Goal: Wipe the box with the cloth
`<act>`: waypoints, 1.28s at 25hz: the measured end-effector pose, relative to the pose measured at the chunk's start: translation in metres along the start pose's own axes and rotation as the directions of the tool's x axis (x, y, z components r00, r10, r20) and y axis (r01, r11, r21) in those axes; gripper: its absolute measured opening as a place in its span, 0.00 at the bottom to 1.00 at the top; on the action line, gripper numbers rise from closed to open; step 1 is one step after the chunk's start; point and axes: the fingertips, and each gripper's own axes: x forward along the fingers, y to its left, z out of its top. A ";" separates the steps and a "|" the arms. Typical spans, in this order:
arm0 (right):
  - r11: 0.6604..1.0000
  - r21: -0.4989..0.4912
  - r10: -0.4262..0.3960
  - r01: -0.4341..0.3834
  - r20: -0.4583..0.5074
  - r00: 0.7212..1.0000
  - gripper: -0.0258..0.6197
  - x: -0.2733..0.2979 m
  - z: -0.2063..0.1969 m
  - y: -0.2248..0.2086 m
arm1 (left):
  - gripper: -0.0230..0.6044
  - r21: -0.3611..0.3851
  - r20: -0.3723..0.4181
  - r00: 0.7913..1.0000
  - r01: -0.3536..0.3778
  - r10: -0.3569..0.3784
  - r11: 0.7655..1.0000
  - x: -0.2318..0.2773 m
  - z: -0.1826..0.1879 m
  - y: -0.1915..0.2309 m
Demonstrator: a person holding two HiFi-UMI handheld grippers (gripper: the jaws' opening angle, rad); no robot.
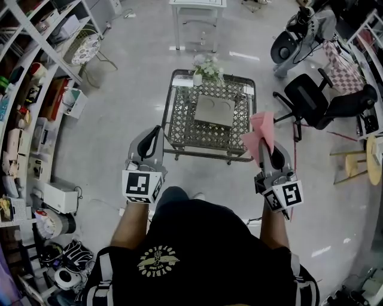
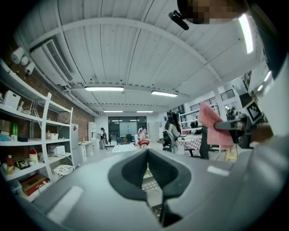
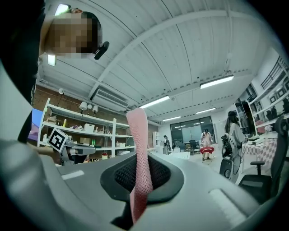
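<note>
A flat grey box [image 1: 214, 110] lies on a low lattice-topped table [image 1: 179, 128] ahead of me. My right gripper [image 1: 267, 150] is shut on a pink cloth [image 1: 260, 132], held up in the air at the table's near right corner. In the right gripper view the cloth [image 3: 139, 158] runs upright between the jaws. My left gripper [image 1: 152, 143] is shut with nothing in it, raised near the table's near left corner; its jaws [image 2: 146, 173] meet in the left gripper view. From the left gripper view the pink cloth [image 2: 212, 124] and right gripper show at the right.
A vase of flowers [image 1: 205, 67] stands on the table's far edge. Shelving [image 1: 36, 89] lines the left side. An office chair [image 1: 311, 98] and a scooter [image 1: 299, 33] stand at the right. A white table [image 1: 197, 12] is farther back. Boxes and shoes litter the floor at the lower left.
</note>
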 end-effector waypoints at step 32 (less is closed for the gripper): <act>0.993 0.118 0.000 0.001 -0.006 1.000 0.07 0.122 -0.018 -0.009 | 0.04 0.005 -0.032 0.999 0.024 -0.024 1.000 0.089 -0.015 0.089</act>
